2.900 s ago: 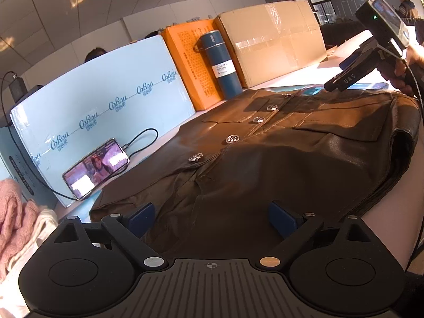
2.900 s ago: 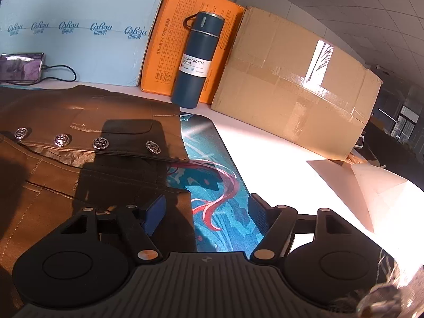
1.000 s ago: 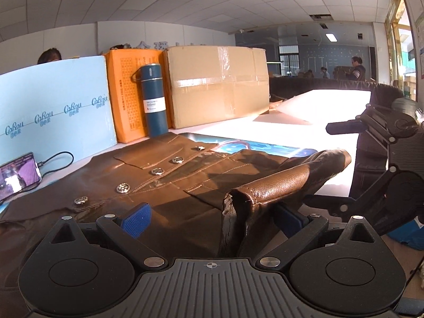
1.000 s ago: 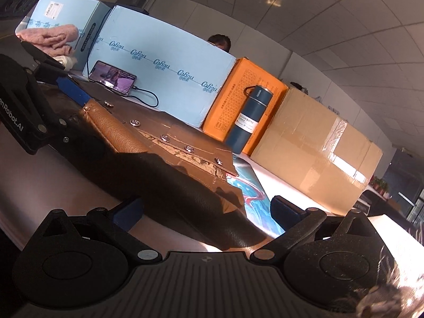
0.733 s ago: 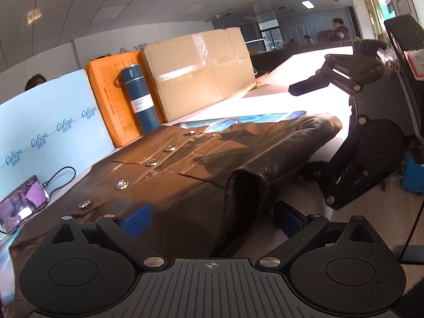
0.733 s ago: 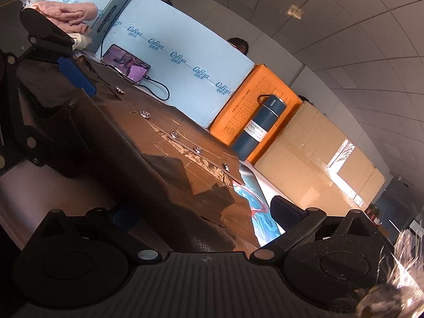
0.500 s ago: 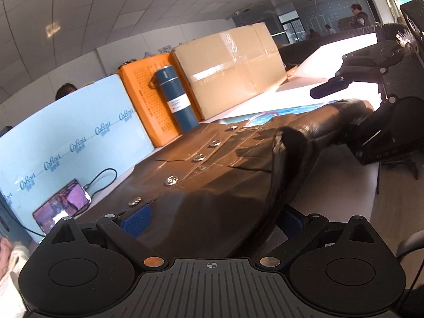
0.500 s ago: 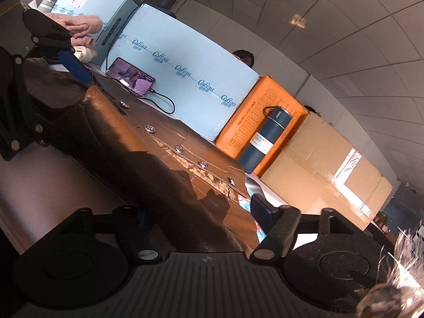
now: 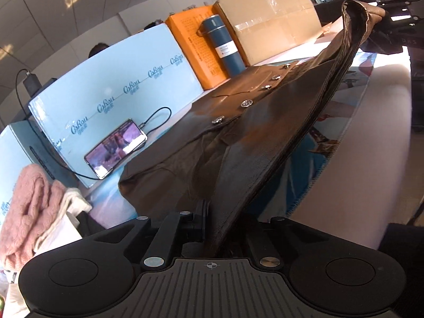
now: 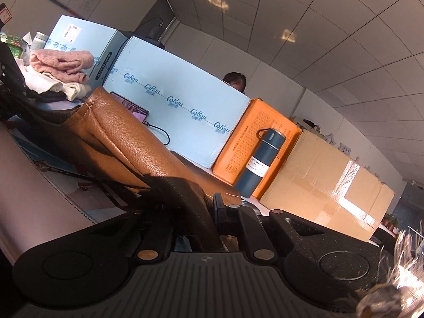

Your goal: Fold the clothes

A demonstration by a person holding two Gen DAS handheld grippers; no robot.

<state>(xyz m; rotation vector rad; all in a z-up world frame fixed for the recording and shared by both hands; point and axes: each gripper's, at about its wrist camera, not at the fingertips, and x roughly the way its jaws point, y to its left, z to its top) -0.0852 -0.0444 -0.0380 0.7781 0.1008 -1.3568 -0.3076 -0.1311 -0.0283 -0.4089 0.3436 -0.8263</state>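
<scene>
A brown leather jacket [image 9: 254,122] with metal snap buttons lies on a patterned mat [image 9: 331,132]. Its near edge is lifted off the table and stretched between my two grippers. My left gripper [image 9: 214,220] is shut on one end of that edge. My right gripper [image 10: 196,212] is shut on the other end, and it also shows in the left wrist view [image 9: 392,26] at the top right, holding the edge high. The jacket [image 10: 127,137] fills the middle of the right wrist view.
A light blue box [image 9: 111,90], an orange box [image 9: 196,42], a blue bottle [image 9: 222,45] and a cardboard box [image 9: 275,16] line the back. A phone [image 9: 116,145] with its cable leans there. Pink and white clothes [image 9: 31,206] lie at the left.
Both grippers have closed on the jacket's near edge and lifted it off the table. The edge now hangs taut between them, and the mat shows underneath.
</scene>
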